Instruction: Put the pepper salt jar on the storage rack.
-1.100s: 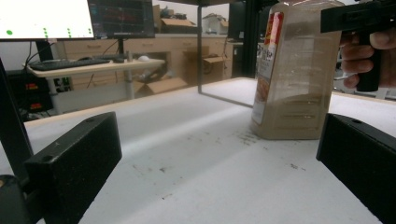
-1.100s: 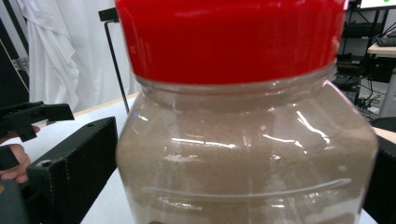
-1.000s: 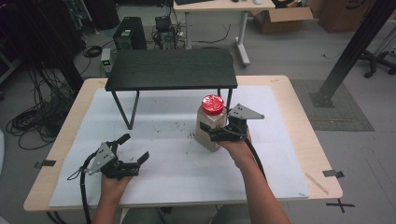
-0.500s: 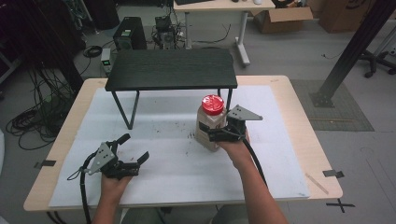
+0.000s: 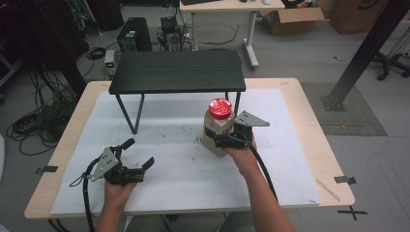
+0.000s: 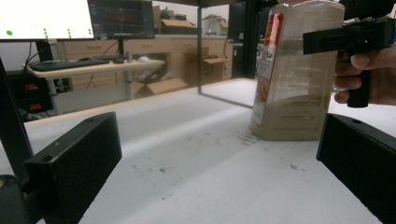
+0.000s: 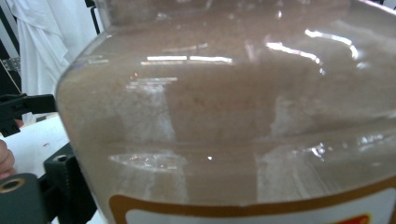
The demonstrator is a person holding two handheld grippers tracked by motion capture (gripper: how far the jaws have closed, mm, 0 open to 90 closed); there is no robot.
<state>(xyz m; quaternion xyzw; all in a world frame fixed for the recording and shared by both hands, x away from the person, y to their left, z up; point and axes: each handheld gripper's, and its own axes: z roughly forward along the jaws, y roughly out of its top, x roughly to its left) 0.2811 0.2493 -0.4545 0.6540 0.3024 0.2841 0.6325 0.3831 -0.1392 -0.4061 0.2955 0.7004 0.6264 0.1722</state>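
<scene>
Left tool (image 5: 138, 162) jaws wide apart, right tool (image 5: 218, 137) jaws just closing

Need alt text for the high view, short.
The right claw, jaws just closing, is around a red-lidded jar of brown powder standing on the white-covered table. The left claw rests open near the front left; a small black shelf stands behind.
</scene>
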